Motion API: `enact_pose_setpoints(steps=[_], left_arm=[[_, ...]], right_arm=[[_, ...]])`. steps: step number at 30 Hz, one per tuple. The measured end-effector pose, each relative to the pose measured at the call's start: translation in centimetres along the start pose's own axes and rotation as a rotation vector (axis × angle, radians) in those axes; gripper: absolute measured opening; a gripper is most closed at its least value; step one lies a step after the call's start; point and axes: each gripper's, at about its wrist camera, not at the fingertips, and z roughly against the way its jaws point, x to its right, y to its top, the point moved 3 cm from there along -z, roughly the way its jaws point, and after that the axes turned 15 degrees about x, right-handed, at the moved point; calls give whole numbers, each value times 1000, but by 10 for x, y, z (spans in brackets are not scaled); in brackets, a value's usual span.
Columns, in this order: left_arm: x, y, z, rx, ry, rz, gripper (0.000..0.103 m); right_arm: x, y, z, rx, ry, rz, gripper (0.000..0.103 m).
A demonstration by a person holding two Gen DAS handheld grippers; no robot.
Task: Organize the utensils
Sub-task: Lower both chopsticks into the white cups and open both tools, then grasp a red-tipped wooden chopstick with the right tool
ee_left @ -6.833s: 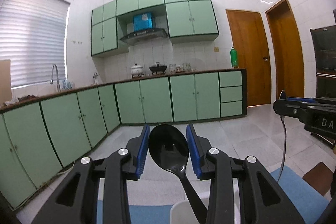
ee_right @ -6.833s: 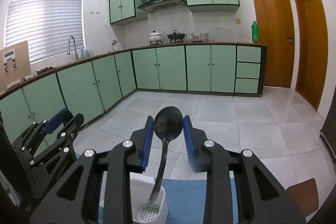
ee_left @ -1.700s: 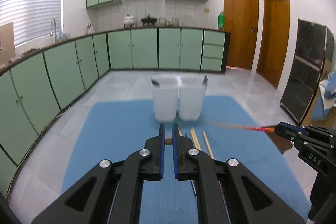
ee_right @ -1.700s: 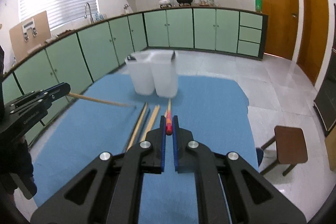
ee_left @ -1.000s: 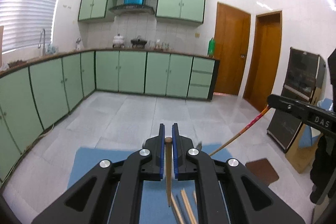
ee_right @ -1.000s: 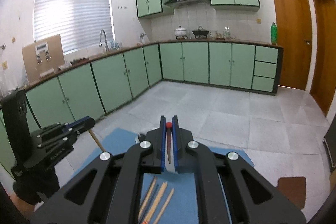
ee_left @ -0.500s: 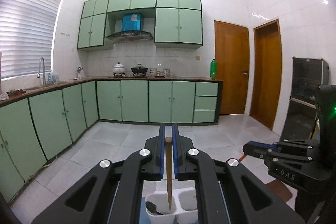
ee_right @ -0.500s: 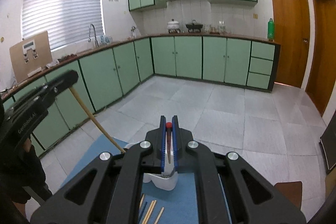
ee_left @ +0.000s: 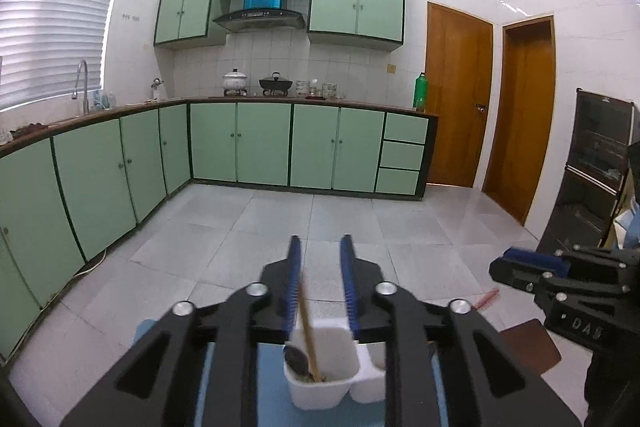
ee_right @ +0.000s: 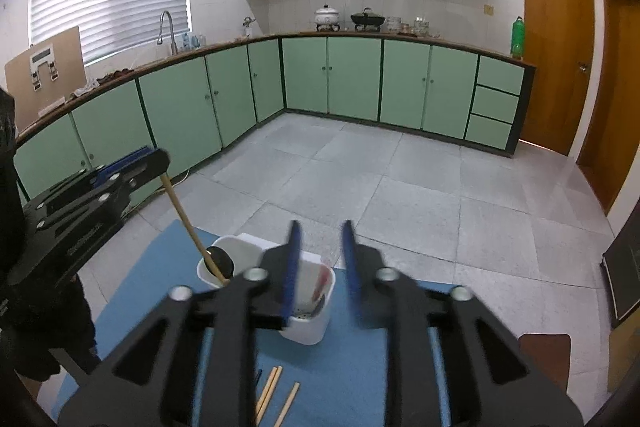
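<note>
Chopsticks were the utensils being sorted: a wooden chopstick (ee_left: 307, 327) leaned tilted inside the left cup of a white two-cup holder (ee_left: 320, 387), its tip down beside a black spoon (ee_left: 295, 359). In the left wrist view, the left gripper (ee_left: 320, 287) hovered just above that holder at 6 o'clock, its blue-padded fingers spread apart, the chopstick rising close beside the left pad; whether it touched could not be told. In the right wrist view, the right gripper (ee_right: 319, 263) also hung with its fingers parted, over the holder's right cup, where a red-ended chopstick (ee_right: 320, 287) lay inside. Three more wooden chopsticks (ee_right: 276, 397) lay on the blue mat (ee_right: 352, 367) at 6 o'clock. Green kitchen cabinets (ee_left: 260, 147) stood at 12 o'clock.
</note>
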Motion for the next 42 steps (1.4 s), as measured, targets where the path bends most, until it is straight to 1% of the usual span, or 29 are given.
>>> enact_pose_setpoints(steps=[2, 3, 4, 5, 7, 9, 10, 11, 13, 16, 19, 20, 23, 25, 27, 29, 30, 31, 33, 38, 40, 42], left_arm=[[-1, -3, 9, -9, 2, -5, 33], [-1, -4, 14, -12, 3, -5, 35], [0, -8, 22, -16, 3, -2, 41], [1, -11, 29, -22, 8, 0, 48], [3, -21, 45, -35, 11, 5, 52], [5, -34, 59, -51, 13, 2, 58], [6, -42, 66, -61, 13, 1, 63], [8, -54, 75, -82, 18, -1, 65], [9, -75, 87, -130, 26, 7, 66], [9, -116, 110, -209, 38, 24, 69], [6, -147, 125, -257, 65, 18, 70], [5, -160, 129, -287, 71, 18, 70], [4, -186, 139, -334, 93, 0, 70], [3, -198, 144, -355, 105, 2, 70], [-1, -209, 151, -376, 116, 12, 70], [-1, -218, 157, -392, 125, 2, 70], [0, -222, 159, -402, 128, -8, 70], [1, -227, 162, -412, 131, -21, 70], [3, -231, 167, -427, 132, -33, 70], [3, -244, 175, -468, 135, -31, 70], [3, -246, 176, -478, 135, -23, 70], [0, -245, 177, -475, 140, -12, 70]], right_arm=[[2, -7, 10, 14, -11, -7, 35], [3, -11, 17, 21, -15, -12, 41], [5, -16, 23, 29, -20, -17, 47], [8, -19, 28, 37, -26, -20, 51], [9, -32, 42, 50, -39, -28, 67], [8, -47, 57, 61, -49, -38, 73], [6, -59, 65, 60, -52, -45, 77], [5, -65, 69, 57, -53, -48, 79], [-1, -91, 83, 41, -59, -58, 82], [-10, -124, 97, 16, -84, -46, 86], [-21, -164, 108, -26, -114, -27, 87], [-24, -176, 109, -46, -117, -30, 87], [-30, -206, 114, -93, -120, -36, 87], [-35, -225, 116, -128, -128, -36, 87], [-40, -240, 120, -154, -121, -63, 87], [-47, -252, 121, -178, -121, -66, 84], [-50, -257, 122, -186, -122, -58, 80], [-53, -262, 123, -194, -121, -51, 80], [-58, -266, 123, -209, -110, -55, 73], [-72, -275, 124, -253, -68, -56, 59], [-76, -277, 122, -272, -50, -52, 46], [-78, -279, 121, -291, -36, -50, 38]])
